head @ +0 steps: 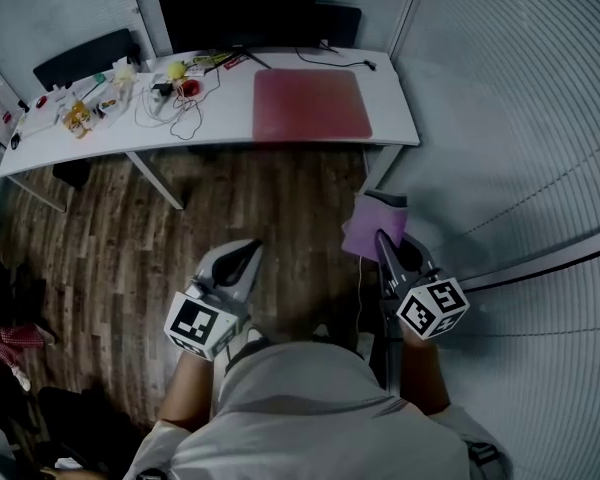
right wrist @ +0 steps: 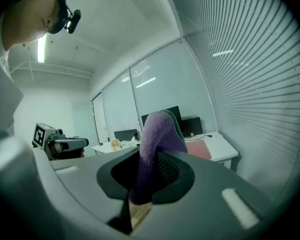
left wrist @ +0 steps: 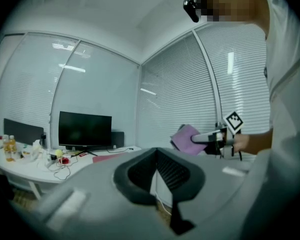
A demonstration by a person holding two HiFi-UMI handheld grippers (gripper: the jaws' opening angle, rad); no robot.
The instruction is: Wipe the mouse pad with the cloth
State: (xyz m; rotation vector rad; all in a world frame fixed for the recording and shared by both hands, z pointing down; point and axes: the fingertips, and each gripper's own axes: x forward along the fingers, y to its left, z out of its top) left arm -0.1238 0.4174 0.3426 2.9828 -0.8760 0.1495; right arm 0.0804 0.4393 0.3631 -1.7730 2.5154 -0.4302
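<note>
A red mouse pad (head: 312, 105) lies on the right part of a white desk (head: 395, 108), far ahead of both grippers. My right gripper (head: 381, 236) is shut on a purple cloth (head: 366, 230), held in the air above the floor well short of the desk. In the right gripper view the cloth (right wrist: 155, 132) stands up between the jaws, with the mouse pad (right wrist: 200, 149) small behind it. My left gripper (head: 248, 254) hangs beside it, to the left, jaws shut and holding nothing. The left gripper view shows the right gripper's cloth (left wrist: 184, 137) and the mouse pad (left wrist: 108, 157).
A dark monitor (head: 238, 8) stands at the back of the desk. Cables, bottles and small items (head: 130, 93) crowd the desk's left half. A black chair (head: 85, 58) sits behind it. Slatted blinds (head: 520, 118) wall the right side. Wooden floor (head: 110, 258) lies between me and the desk.
</note>
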